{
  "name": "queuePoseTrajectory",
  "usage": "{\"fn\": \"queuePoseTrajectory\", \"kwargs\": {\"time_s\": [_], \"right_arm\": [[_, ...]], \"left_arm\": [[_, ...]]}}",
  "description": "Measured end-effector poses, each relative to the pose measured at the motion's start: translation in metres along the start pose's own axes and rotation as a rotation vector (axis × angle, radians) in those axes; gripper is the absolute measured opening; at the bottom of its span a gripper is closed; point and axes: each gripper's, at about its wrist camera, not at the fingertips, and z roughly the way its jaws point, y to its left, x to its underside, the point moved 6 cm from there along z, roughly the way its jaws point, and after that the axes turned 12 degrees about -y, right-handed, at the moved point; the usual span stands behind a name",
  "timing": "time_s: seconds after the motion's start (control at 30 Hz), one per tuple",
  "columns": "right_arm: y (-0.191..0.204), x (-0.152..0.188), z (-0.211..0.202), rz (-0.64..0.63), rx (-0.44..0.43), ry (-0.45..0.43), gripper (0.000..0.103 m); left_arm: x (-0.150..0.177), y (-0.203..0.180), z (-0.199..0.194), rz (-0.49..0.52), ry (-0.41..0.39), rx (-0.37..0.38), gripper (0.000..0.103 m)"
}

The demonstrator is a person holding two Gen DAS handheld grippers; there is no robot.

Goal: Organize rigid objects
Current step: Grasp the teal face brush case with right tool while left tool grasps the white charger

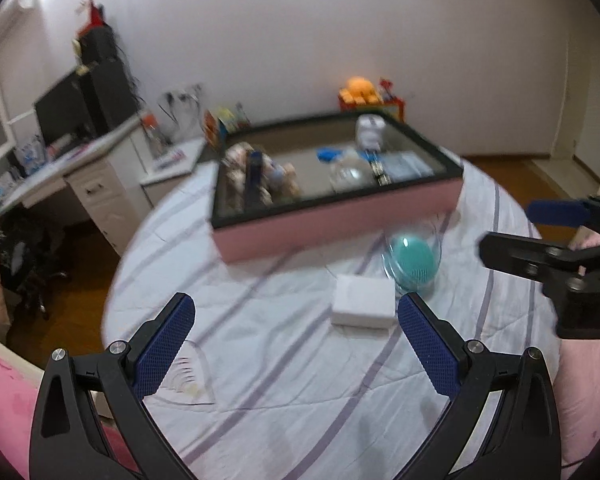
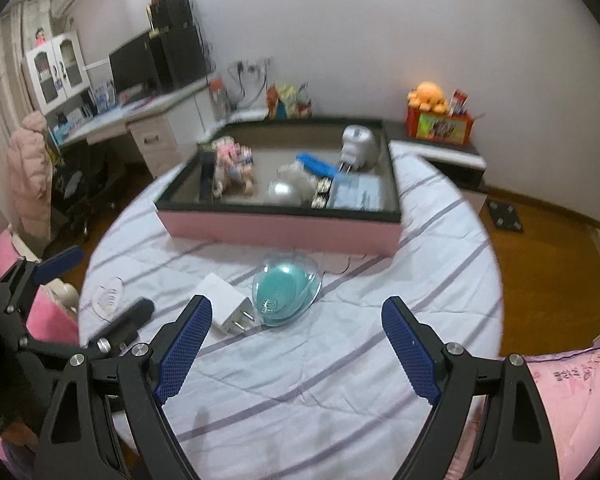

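A white plug adapter (image 1: 363, 306) (image 2: 228, 305) lies on the striped bedsheet. Beside it is a teal oval brush inside a clear plastic shell (image 1: 412, 261) (image 2: 285, 293). Behind them stands a pink tray (image 1: 340, 224) (image 2: 284, 229) with a black rim, holding several objects. My left gripper (image 1: 296, 320) is open and empty, just short of the adapter; it also shows at the left of the right wrist view (image 2: 100, 300). My right gripper (image 2: 296, 320) is open and empty, near the brush shell; it shows at the right of the left wrist view (image 1: 516, 232).
A clear heart-shaped lid (image 1: 188, 376) (image 2: 108, 296) lies on the sheet at the left. A white desk (image 1: 80, 176) (image 2: 140, 124) with a monitor stands left of the bed. A nightstand (image 2: 440, 156) with an orange plush toy (image 2: 426, 96) is at the back right. Wooden floor (image 2: 548, 272) lies right.
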Motion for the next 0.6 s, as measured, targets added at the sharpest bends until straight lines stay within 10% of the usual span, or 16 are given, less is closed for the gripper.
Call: {"fn": "queuePoseTrajectory", "kwargs": {"time_s": [0.37,0.47,0.6], "right_arm": [[-0.006,0.011,0.098,0.019,-0.051,0.184,0.088],[0.0,0.019,0.114,-0.008,-0.079,0.211,0.072],[-0.006,0.025,0.104,-0.009,-0.093,0.177,0.065]], "left_arm": [[0.027,-0.038,0.076,0.026,0.168,0.164,0.103],[0.03,-0.041,0.085,0.012,0.174,0.203,0.103],[0.032,-0.04,0.088,0.025,0.157,0.228,0.082]]}}
